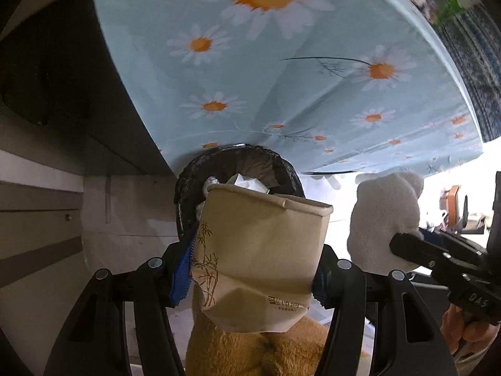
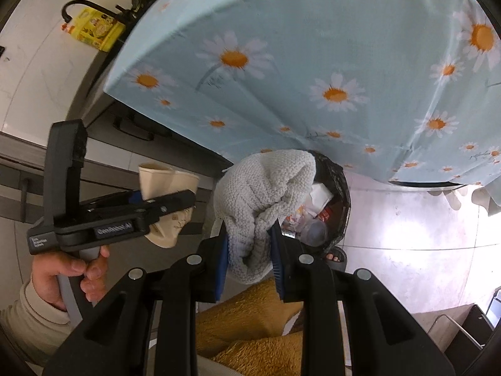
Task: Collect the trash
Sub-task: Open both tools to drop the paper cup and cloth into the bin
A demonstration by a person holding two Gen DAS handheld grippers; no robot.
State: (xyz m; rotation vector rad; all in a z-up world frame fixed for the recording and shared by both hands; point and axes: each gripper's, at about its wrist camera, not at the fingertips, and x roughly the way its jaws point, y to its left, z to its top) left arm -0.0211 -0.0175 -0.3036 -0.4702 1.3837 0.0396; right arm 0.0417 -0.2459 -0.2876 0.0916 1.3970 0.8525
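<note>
The left gripper (image 1: 250,269) is closed on a crushed paper cup (image 1: 260,250), which fills the lower middle of the left wrist view. The cup is squeezed near its base, its open mouth pointing up and away. Just behind the cup's rim, in the centre of the frame, is the bin (image 1: 188,188) with a black liner, and white paper shows inside it. The bin stands at the lower edge of a daisy tablecloth (image 1: 281,78).

The right gripper (image 2: 249,250) is closed on a grey knitted cloth (image 2: 263,188), in the middle of the right wrist view. The cloth hangs partly in front of the bin's opening (image 2: 341,181), to the right of centre. In this view the cup (image 2: 166,181) is at the left, well apart from the bin.

I judge that the step is to drop the cup into the bin. To do it well, the left gripper should first come fully over the opening, because the cup looks still short of it. The mouth of the cup should tip downward before the jaws release, so it does not catch the rim. The cloth should stay aside, or it may block the fall.
</note>
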